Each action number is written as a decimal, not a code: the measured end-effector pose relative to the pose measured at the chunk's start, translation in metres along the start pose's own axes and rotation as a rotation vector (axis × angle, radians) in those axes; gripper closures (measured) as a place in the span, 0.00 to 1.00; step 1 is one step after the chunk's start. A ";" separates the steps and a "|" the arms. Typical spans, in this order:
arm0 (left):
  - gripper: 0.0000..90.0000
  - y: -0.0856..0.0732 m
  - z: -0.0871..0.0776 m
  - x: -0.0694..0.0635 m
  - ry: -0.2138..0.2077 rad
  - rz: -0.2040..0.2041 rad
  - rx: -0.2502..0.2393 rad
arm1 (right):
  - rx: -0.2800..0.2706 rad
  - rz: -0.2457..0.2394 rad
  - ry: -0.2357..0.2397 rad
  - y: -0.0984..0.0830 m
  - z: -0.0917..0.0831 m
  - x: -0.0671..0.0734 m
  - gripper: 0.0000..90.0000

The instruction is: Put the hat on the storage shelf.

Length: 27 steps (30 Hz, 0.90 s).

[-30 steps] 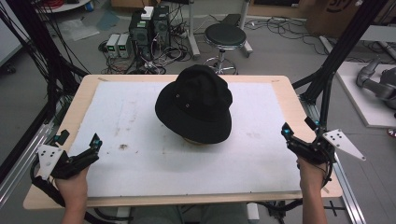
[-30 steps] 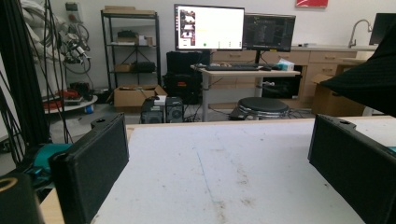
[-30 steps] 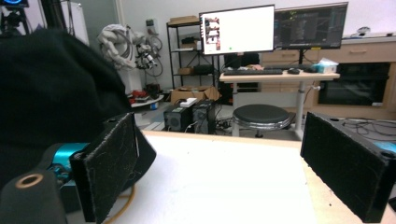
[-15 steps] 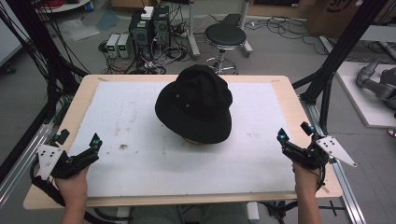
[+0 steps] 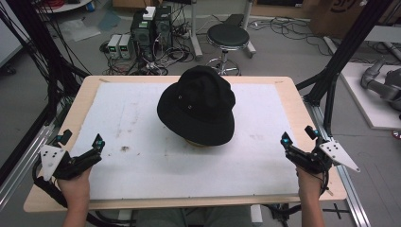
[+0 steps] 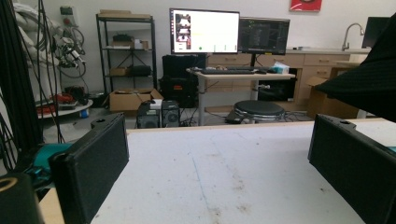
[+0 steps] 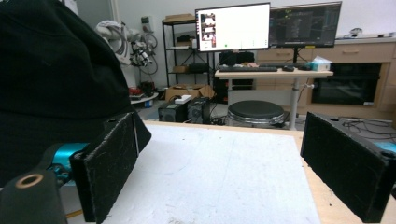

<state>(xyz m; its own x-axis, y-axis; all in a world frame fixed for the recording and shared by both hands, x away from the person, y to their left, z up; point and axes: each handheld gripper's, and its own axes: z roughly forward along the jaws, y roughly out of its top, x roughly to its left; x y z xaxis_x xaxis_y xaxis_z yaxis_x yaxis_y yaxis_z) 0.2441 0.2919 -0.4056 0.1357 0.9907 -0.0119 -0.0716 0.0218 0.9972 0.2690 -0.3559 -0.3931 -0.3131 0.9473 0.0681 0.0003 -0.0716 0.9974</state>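
Jaws of both the left gripper (image 5: 80, 141) and right gripper (image 5: 299, 134) gape empty, well apart from the black hat (image 5: 198, 104) between them.

Black bucket hat (image 5: 198, 106), mid-table

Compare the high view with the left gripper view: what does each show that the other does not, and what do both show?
High view: the whole black hat from above, both hands, the left gripper and the right gripper, both open, near the table's front corners.

Left gripper view: two lit monitors on a desk, and metal shelves by the wall.

Both: the white mat, the round stool behind the table, and part of the hat, seen as a brim at the left gripper view's right edge.
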 end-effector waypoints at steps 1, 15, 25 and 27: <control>0.06 0.000 0.001 0.000 -0.001 -0.001 0.000 | -0.002 -0.001 -0.004 0.000 0.000 0.000 0.12; 0.06 -0.002 0.002 -0.002 -0.007 0.004 0.007 | -0.004 -0.003 0.004 0.000 -0.002 0.000 0.12; 0.06 -0.002 0.000 0.000 -0.004 0.003 0.008 | -0.004 -0.012 -0.002 0.000 0.001 0.001 0.12; 0.06 -0.002 0.000 0.000 -0.004 0.004 0.010 | -0.003 -0.014 -0.002 0.000 0.000 0.001 0.12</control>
<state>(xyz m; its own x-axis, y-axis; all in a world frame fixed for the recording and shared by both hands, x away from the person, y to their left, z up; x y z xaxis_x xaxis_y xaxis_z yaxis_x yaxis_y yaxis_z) 0.2438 0.2920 -0.4075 0.1395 0.9902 -0.0072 -0.0624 0.0161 0.9979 0.2691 -0.3548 -0.3934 -0.3108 0.9489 0.0547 -0.0070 -0.0598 0.9982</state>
